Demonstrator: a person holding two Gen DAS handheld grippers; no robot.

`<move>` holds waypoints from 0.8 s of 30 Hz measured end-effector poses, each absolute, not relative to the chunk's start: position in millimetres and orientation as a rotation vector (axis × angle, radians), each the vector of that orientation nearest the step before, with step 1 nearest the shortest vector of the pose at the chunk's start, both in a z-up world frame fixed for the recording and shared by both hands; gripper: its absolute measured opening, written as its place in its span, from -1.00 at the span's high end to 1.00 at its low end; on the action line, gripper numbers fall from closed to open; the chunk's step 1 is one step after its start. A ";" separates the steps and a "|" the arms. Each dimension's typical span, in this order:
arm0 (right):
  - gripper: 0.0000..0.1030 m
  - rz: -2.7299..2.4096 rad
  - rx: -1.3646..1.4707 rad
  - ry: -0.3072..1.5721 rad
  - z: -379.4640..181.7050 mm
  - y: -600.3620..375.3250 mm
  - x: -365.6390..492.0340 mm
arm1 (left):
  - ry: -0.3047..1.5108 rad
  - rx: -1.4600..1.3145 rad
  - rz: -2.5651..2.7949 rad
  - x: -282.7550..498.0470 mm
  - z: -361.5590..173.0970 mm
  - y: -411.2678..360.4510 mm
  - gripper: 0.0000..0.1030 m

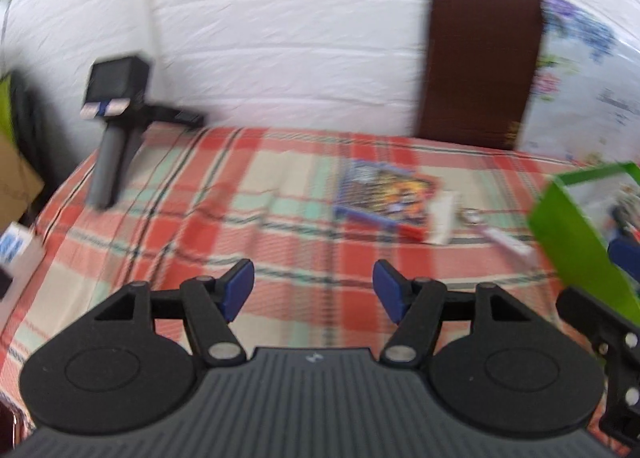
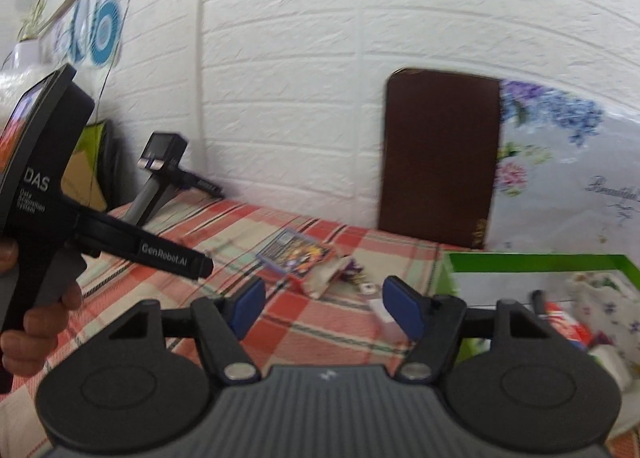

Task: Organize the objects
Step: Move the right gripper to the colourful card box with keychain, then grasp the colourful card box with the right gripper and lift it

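The left gripper (image 1: 313, 290), black with blue pads, hangs nearest the lens with its jaws apart and nothing between them, above the near part of a table covered in a red, cream and green plaid cloth (image 1: 168, 217). The right gripper (image 2: 324, 310), of the same make, also has its jaws apart and empty. In the right wrist view a hand (image 2: 36, 322) grips the left gripper's black handle at the left edge.

Farther out, toward the back right of the cloth, a colourful flat printed packet (image 1: 386, 193) lies face up, with small white items, too blurred to name, just beside it on the right. A bright green open box (image 2: 536, 264) stands at the right edge with mixed objects inside. A third black handheld gripper device (image 1: 114, 109) stands at the back left corner. A dark brown rectangular board (image 1: 480, 57) leans on the white brick-pattern wall (image 1: 280, 17) behind.
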State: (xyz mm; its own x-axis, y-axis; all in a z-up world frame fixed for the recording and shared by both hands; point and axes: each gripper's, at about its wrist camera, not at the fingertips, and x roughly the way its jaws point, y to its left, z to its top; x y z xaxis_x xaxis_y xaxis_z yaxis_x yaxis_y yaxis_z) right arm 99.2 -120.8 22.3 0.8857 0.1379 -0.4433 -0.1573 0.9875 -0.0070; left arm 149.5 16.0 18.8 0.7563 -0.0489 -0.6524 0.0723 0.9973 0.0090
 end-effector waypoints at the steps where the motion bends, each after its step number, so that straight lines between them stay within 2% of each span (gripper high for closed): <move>1: -0.23 0.168 -0.051 0.478 18.0 -115.4 108.6 | 0.719 0.020 -0.052 154.0 15.5 24.2 -0.30; 5: -0.18 0.190 -0.014 0.558 -0.6 -104.2 154.6 | 0.742 -0.012 -0.022 173.6 7.0 46.0 -0.30; 10: -0.26 0.179 0.074 0.627 -20.3 -104.2 209.3 | 0.748 -0.079 -0.077 216.0 10.1 55.3 -0.32; 15: -0.27 0.162 0.121 0.668 -42.0 -110.4 234.5 | 0.742 -0.070 -0.241 269.6 -0.2 32.5 -0.58; 20: -0.32 0.159 0.166 0.668 -53.9 -112.3 250.1 | 0.825 -0.170 -0.355 303.8 -29.8 22.8 -0.64; 21: -0.31 0.166 0.168 0.667 -53.9 -111.0 253.6 | 0.808 -0.181 -0.357 302.1 -30.5 21.2 -0.60; 22: -0.26 0.178 0.170 0.666 -53.5 -109.7 256.0 | 0.808 -0.187 -0.378 300.1 -30.8 18.3 -0.34; 23: -0.09 0.196 0.173 0.668 -52.6 -107.7 257.5 | 0.820 -0.210 -0.416 298.2 -30.5 16.2 -0.17; 24: -0.03 0.206 0.171 0.667 -51.9 -105.4 257.4 | 0.839 -0.249 -0.461 296.1 -29.3 15.2 0.01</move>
State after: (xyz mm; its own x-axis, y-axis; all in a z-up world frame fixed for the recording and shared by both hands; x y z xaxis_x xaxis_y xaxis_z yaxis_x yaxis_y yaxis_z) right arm 257.4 -105.4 -51.9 0.7666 0.2430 -0.5944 -0.1335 0.9657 0.2225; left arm 296.1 15.2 -29.3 0.5777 -0.4855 -0.6562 0.2931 0.8737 -0.3884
